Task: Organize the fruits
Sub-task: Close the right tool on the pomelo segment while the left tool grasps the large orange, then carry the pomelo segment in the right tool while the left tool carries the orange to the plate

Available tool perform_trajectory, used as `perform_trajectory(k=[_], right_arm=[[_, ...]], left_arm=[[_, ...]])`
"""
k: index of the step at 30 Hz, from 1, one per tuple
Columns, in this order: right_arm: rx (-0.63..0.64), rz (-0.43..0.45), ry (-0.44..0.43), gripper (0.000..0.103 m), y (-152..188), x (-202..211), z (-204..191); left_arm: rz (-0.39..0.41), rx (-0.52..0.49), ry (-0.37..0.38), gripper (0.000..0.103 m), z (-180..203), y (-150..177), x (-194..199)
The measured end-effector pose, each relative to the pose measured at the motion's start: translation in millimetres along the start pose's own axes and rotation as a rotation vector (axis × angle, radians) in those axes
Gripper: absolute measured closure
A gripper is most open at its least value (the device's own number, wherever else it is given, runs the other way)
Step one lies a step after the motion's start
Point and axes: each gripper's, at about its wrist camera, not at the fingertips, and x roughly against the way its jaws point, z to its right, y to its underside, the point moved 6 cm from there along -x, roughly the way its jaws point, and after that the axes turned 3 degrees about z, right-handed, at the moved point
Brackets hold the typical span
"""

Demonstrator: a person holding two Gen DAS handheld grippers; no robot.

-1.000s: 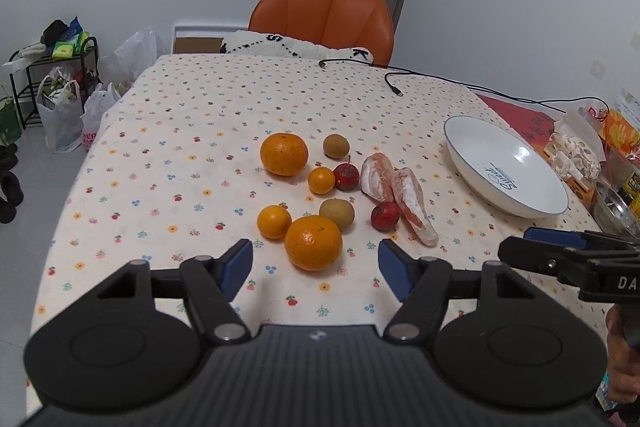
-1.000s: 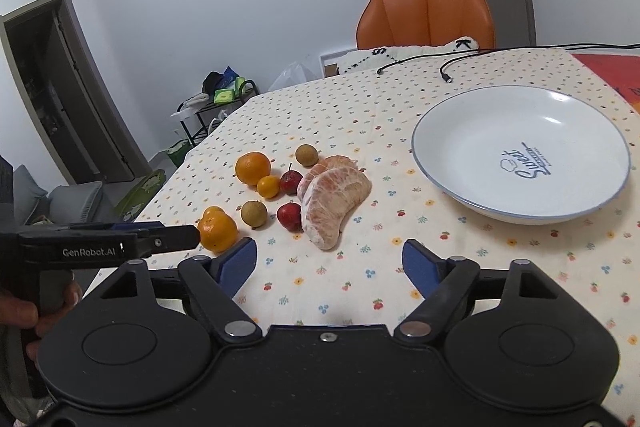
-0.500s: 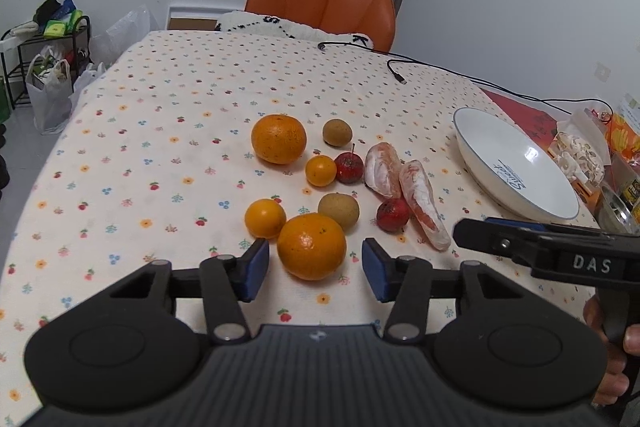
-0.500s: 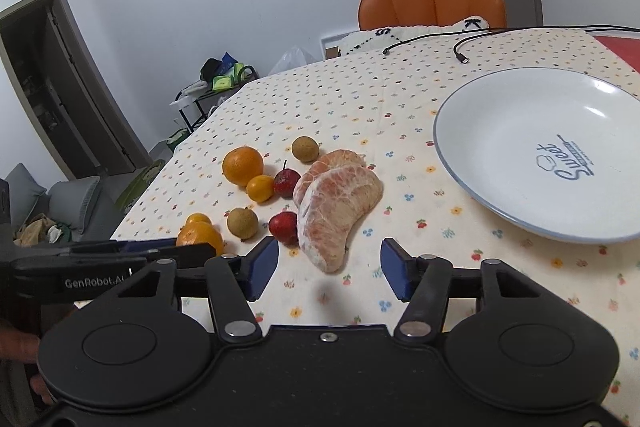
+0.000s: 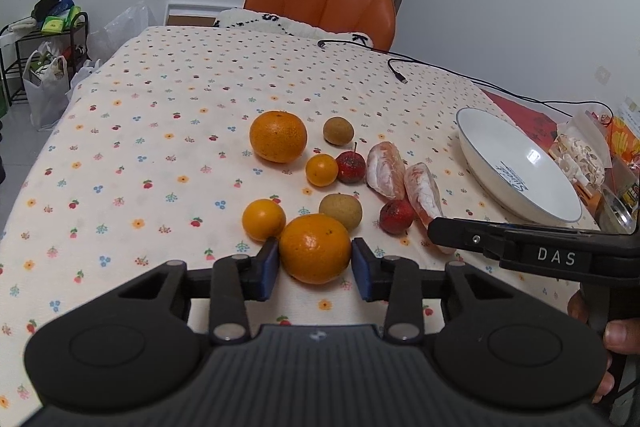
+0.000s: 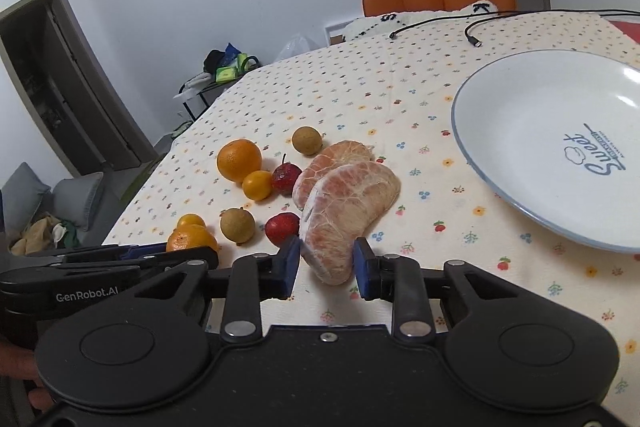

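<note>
**Grippers around an orange and a pomelo segment**

Fruits lie in a loose group on the flowered tablecloth, and each gripper has one of them between its blue pads.

The left gripper is low over the cloth with a large orange between its fingers. Both pads are right at the sides of the orange; whether they press it or only stand beside it cannot be told from this view. A small orange lies just beside the left pad, and a brown round fruit touches the large orange on its far side.

The right gripper has the near end of a peeled pomelo segment between its pads — the pads seem to touch the segment, but a firm grasp is not sure. The segment rests on the cloth and leans against a second pomelo segment behind it. A red fruit lies just to the left of it.

The white plate stands to the right, apart from the fruits, and nothing lies in it. Farther back a second large orange, one more small orange and a red fruit with a stem lie close together.
</note>
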Motion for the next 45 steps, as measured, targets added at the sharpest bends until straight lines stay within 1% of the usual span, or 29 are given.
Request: perform_trajectory(k=[6, 12, 18, 21, 23, 24, 28, 31, 33, 34, 37, 45], right_arm=[[-0.001, 0.002, 0.016, 0.076, 3, 10, 6], [0.02, -0.003, 0.076, 0.074, 4, 19, 10], [0.037, 0.012, 0.056, 0.064, -3, 16, 0], [0.056, 0.008, 0.072, 0.06, -8, 6, -2], [0.063, 0.004, 0.09, 0.054, -9, 0, -2], [0.068, 0.005, 0.098, 0.054, -10, -3, -2], [0.077, -0.007, 0.112, 0.054, -11, -15, -3], [0.111, -0.001, 0.138, 0.054, -10, -18, -6], [0.138, -0.005, 0.152, 0.064, -9, -19, -10], [0.146, -0.007, 0.157, 0.066, -8, -19, -10], [0.126, -0.016, 0.125, 0.067, -9, -14, -8], [0.111, 0.036, 0.109, 0.067, -13, 7, -11]], left_arm=[[0.004, 0.001, 0.008, 0.066, 2, 1, 2], [0.015, 0.005, 0.007, 0.066, 1, -1, 4], [0.024, 0.003, 0.014, 0.066, 0, -2, 6], [0.028, 0.009, 0.015, 0.066, -2, -3, 8], [0.032, 0.012, 0.012, 0.066, -5, -3, 9], [0.033, 0.014, 0.011, 0.066, -6, -4, 10], [0.041, 0.019, 0.011, 0.066, -9, -6, 12], [0.047, 0.021, 0.019, 0.066, -9, -8, 13], [0.051, 0.022, 0.025, 0.066, -9, -8, 13], [0.052, 0.02, 0.028, 0.066, -9, -9, 14], [0.054, 0.014, 0.032, 0.066, -6, -10, 15], [0.066, -0.014, 0.044, 0.066, 6, -15, 19]])
